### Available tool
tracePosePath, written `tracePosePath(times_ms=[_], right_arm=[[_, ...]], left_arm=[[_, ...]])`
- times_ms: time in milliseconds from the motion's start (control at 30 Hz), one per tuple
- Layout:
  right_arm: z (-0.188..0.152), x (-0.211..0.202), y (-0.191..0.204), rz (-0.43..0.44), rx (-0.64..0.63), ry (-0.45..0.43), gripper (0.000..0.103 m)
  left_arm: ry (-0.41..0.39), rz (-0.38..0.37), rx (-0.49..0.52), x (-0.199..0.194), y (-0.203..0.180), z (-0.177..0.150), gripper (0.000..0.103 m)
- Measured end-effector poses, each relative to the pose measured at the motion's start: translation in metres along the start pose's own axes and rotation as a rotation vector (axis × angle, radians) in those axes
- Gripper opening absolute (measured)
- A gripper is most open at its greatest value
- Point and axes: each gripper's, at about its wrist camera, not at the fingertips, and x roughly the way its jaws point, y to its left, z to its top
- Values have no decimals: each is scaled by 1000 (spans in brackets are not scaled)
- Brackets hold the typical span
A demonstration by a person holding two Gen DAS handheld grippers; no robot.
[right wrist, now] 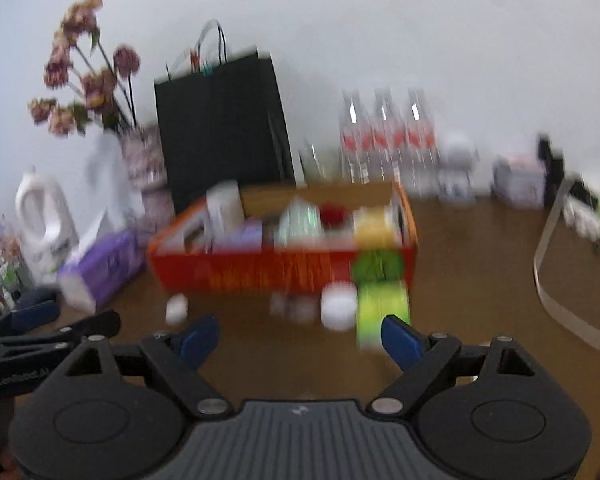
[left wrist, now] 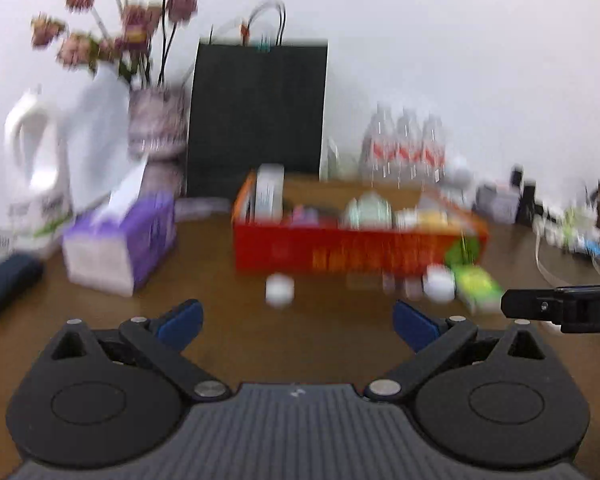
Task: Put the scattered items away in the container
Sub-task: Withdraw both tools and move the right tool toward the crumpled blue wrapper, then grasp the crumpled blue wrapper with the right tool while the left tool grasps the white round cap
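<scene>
A red cardboard box (left wrist: 356, 254) (right wrist: 260, 270) stands on the brown table, with several packets and bottles in it. In front of it lie a small white jar (left wrist: 279, 289) (right wrist: 177, 309), a wider white jar (left wrist: 440, 282) (right wrist: 339, 310), a green box (left wrist: 480, 286) (right wrist: 382, 308) and some small blurred bottles (left wrist: 400, 284) (right wrist: 296, 308). My left gripper (left wrist: 298, 320) is open and empty, short of the small jar. My right gripper (right wrist: 300, 336) is open and empty, its right finger near the green box. Both views are motion-blurred.
Left of the red box lies a purple tissue box (left wrist: 120, 248) (right wrist: 100, 268), with a white detergent jug (left wrist: 32, 168) and a flower vase (left wrist: 156, 124) behind it. A black paper bag (left wrist: 256, 112) and water bottles (left wrist: 404, 148) line the wall. A grey strap (right wrist: 560, 304) lies on the right.
</scene>
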Motion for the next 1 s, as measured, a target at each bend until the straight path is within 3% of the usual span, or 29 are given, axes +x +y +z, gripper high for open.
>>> tracePosePath(times_ms=[200, 300, 767, 1000], right_arm=[[-42, -3, 6, -27, -45, 57, 82], [-42, 3, 6, -16, -48, 61, 72], [-39, 15, 1, 11, -102, 72, 72], [-32, 30, -1, 25, -129, 96, 57]], left_arm=[[58, 23, 4, 1, 5, -15, 103], [72, 29, -16, 9, 7, -9, 103], [88, 30, 19, 40, -2, 7, 103], [108, -9, 50, 96, 16, 35, 91]])
